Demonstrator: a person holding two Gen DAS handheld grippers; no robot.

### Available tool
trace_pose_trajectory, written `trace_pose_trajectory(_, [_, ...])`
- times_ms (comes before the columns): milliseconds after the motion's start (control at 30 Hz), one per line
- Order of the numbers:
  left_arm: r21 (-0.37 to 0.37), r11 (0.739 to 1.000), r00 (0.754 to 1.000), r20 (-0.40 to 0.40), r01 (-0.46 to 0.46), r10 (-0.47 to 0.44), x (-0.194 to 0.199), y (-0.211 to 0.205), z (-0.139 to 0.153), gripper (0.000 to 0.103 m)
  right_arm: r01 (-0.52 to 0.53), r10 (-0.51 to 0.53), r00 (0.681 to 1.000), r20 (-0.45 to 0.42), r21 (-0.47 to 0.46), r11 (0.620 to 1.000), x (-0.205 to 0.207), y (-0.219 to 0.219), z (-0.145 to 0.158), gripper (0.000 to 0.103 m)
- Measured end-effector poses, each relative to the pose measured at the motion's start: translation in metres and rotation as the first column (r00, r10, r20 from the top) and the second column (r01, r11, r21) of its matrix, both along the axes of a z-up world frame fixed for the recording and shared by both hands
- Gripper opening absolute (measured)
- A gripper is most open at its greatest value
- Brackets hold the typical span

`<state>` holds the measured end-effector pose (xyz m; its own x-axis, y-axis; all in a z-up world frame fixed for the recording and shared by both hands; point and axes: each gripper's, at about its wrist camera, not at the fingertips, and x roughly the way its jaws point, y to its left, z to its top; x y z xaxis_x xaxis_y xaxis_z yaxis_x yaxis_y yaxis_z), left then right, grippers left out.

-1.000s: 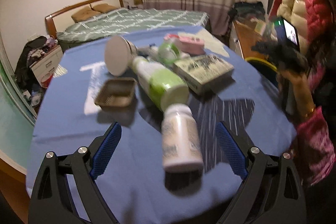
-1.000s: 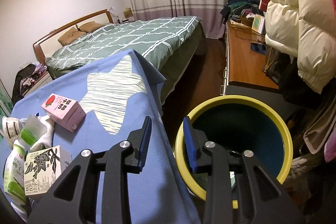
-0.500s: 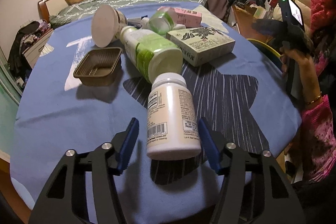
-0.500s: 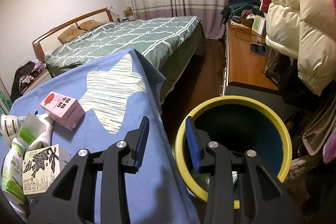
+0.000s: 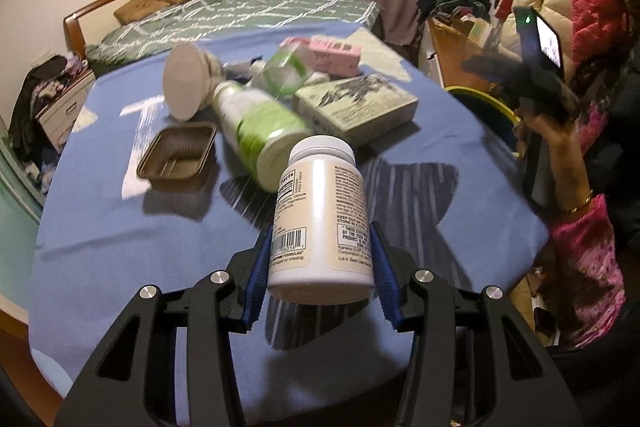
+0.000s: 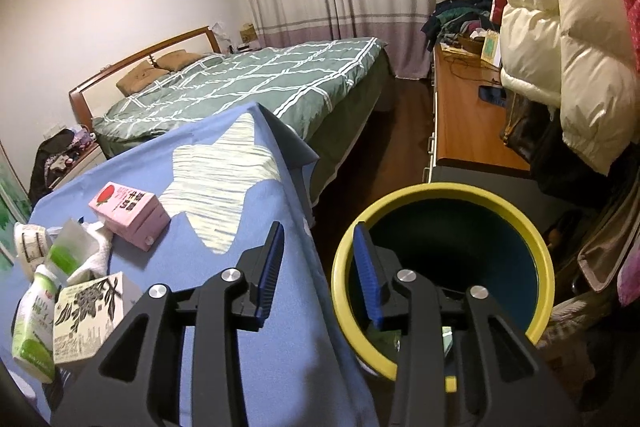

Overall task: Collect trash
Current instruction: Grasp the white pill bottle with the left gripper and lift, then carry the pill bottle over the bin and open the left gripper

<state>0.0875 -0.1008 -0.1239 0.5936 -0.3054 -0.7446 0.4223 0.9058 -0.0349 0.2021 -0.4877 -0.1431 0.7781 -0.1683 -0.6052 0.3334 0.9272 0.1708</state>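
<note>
My left gripper [image 5: 320,267] is shut on a white pill bottle [image 5: 320,219] and holds it tilted above the blue tablecloth [image 5: 120,239]. Behind it lie a green-and-white bottle [image 5: 264,131], a brown plastic tray [image 5: 176,157], a grey patterned box [image 5: 356,105], a pink carton [image 5: 334,55] and a white cup [image 5: 182,87]. My right gripper [image 6: 318,263] is open and empty, over the table's edge beside the yellow-rimmed bin [image 6: 444,259]. The pink carton [image 6: 128,215], grey box [image 6: 90,315] and green bottle [image 6: 34,323] show at its left.
A bed [image 6: 248,87] stands behind the table. A wooden desk [image 6: 468,119] and hanging jackets [image 6: 560,47] are to the right. The other hand with its gripper and phone [image 5: 544,67] shows at the right of the left wrist view, above the bin's rim [image 5: 484,99].
My left gripper closed on the white pill bottle and lifted it off the cloth. My right gripper opened slightly and stayed near the bin.
</note>
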Motion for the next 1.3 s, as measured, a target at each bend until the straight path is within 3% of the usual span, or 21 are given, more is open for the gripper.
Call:
trace_pose_trajectory(167, [-0.022,0.998,0.998,0.008,0.056,-0.056,0.010,-0.023,0.009,0.047,0.013,-0.013,1.000,0.011,-0.005,1.000,-0.022,-0.016,0.008,0.035])
trace_pose_trajectory(400, [-0.052,0.983,0.984,-0.020,0.177,-0.178,0.051,-0.090,0.008,0.047,0.085,-0.084,0.996,0.025,-0.038,0.996,-0.060,-0.056,0.024,0.035])
trace_pose_trajectory(500, [-0.070,0.969,0.970,-0.041,0.237,-0.240,0.069,-0.130,0.006,0.047,0.120,-0.119,0.993,0.023,-0.060,0.991,-0.077,-0.072,0.027,0.043])
trace_pose_trajectory(767, [-0.048,0.926,0.925,-0.043,0.376,-0.377,0.103,-0.257,0.003,0.047,0.189,-0.188,0.982,0.016,-0.049,0.981,-0.111,-0.112,0.021,0.043])
trace_pose_trajectory(1000, [-0.035,0.906,0.900,-0.100,0.422,-0.423,0.132,-0.343,-0.017,0.047,0.234,-0.234,0.972,-0.002,-0.042,0.971,-0.134,-0.140,0.013,0.043])
trace_pose_trajectory(1200, [0.000,0.905,0.897,-0.132,0.425,-0.421,0.149,-0.393,-0.041,0.047,0.255,-0.256,0.966,-0.021,-0.027,0.966,-0.140,-0.152,0.005,0.043])
trace_pose_trajectory(1233, [0.003,0.907,0.899,-0.132,0.421,-0.417,0.152,-0.399,-0.044,0.048,0.256,-0.257,0.966,-0.025,-0.025,0.966,-0.138,-0.153,0.004,0.043])
trace_pose_trajectory(1300, [0.011,0.913,0.905,-0.130,0.409,-0.404,0.157,-0.404,-0.046,0.070,0.259,-0.259,0.965,-0.031,-0.024,0.966,-0.139,-0.155,0.001,0.043])
